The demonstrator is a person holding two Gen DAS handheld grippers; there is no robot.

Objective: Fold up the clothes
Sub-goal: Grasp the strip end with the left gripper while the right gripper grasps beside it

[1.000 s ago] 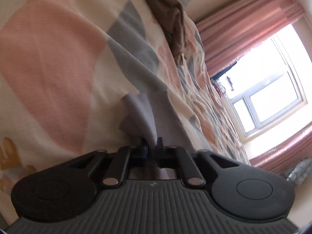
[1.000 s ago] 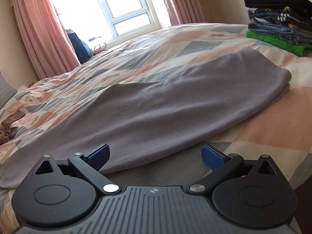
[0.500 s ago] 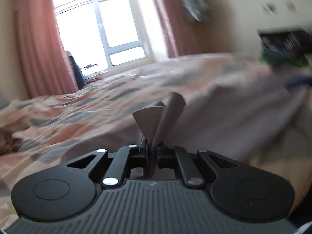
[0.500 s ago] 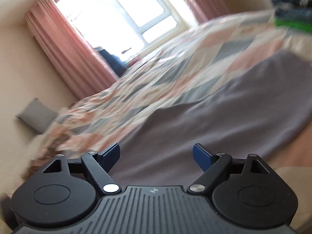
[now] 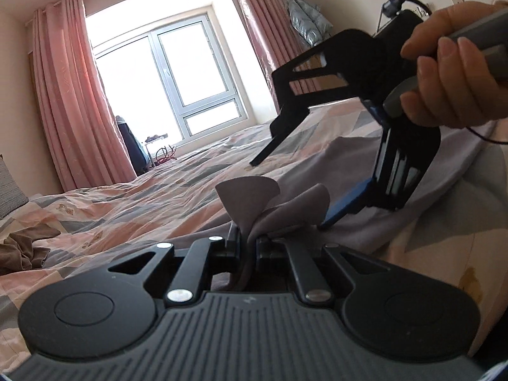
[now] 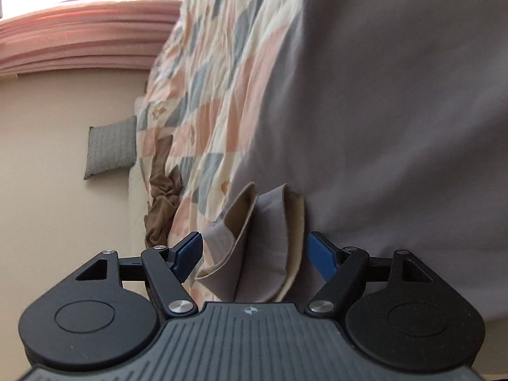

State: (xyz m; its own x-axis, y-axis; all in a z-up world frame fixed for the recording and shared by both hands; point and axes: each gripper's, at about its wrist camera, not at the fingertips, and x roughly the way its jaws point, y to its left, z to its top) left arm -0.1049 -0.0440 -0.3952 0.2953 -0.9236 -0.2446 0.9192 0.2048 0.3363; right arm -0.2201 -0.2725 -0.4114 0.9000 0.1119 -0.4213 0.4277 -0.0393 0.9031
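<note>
Between the spread right fingers [image 6: 254, 250] sits bunched grey cloth [image 6: 397, 111]; left fingers [image 5: 247, 241] pinch its edge.

Daylight floods from blown-out window [image 5: 165, 82]; room bright, soft shadows. Fisheye bends the edges, corners vignetted. Right view slightly motion-blurred on quilt [image 6: 222, 73]; left view sharp.

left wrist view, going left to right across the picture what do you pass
grey cushion → crumpled brown garment → pink curtain → bright window → grey-lilac garment bunched in the shut left claw → open right claw → the hand gripping its handle
</note>
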